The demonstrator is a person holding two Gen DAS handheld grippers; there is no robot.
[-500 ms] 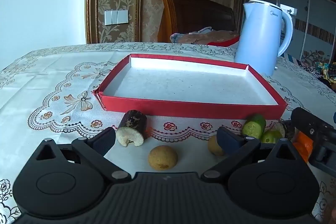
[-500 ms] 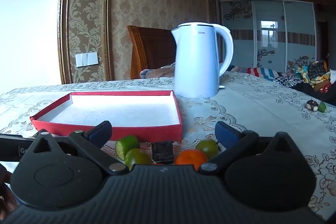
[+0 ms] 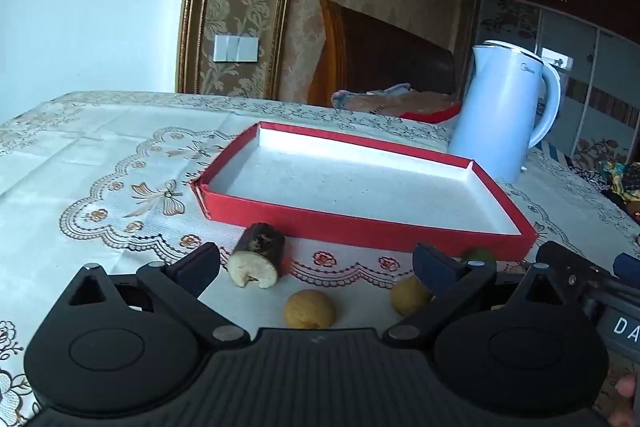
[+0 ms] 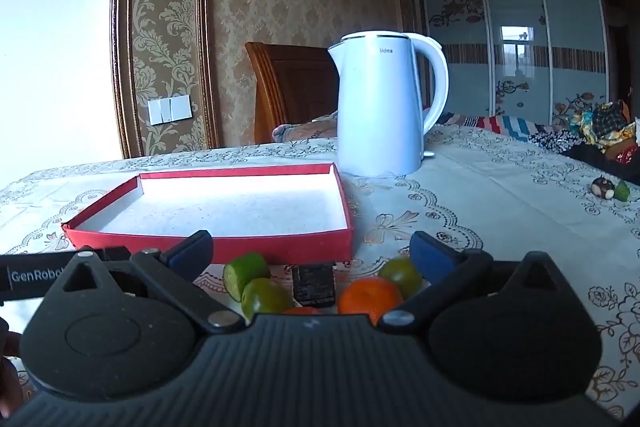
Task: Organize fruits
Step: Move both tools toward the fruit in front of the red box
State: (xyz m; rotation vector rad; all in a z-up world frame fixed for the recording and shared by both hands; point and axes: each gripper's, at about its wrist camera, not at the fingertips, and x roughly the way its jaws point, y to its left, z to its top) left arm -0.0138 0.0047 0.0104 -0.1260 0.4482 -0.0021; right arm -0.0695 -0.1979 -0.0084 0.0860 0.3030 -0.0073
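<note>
An empty red tray [image 3: 360, 223] [image 4: 256, 247] lies on the tablecloth. In the left wrist view my left gripper [image 3: 316, 265] is open and empty, with a dark-skinned cut piece [image 3: 258, 255], a round tan fruit [image 3: 310, 309] and a second tan fruit [image 3: 410, 295] between and beside its fingers. In the right wrist view my right gripper [image 4: 306, 251] is open and empty over a cut green piece [image 4: 244, 273], a green fruit [image 4: 266, 297], a dark block [image 4: 314, 285], an orange [image 4: 368, 297] and another green fruit [image 4: 400, 275].
A white electric kettle [image 3: 504, 111] [image 4: 380, 107] stands behind the tray's right end. Two small fruit pieces [image 4: 610, 189] lie far right on the table. A wooden chair [image 3: 380, 59] stands behind the table. The right gripper's body [image 3: 592, 283] shows at the left view's right edge.
The left wrist view has tilted and lifted slightly, so the tray sits lower and skewed. The right view is nearly the same. Both grippers stay open.
</note>
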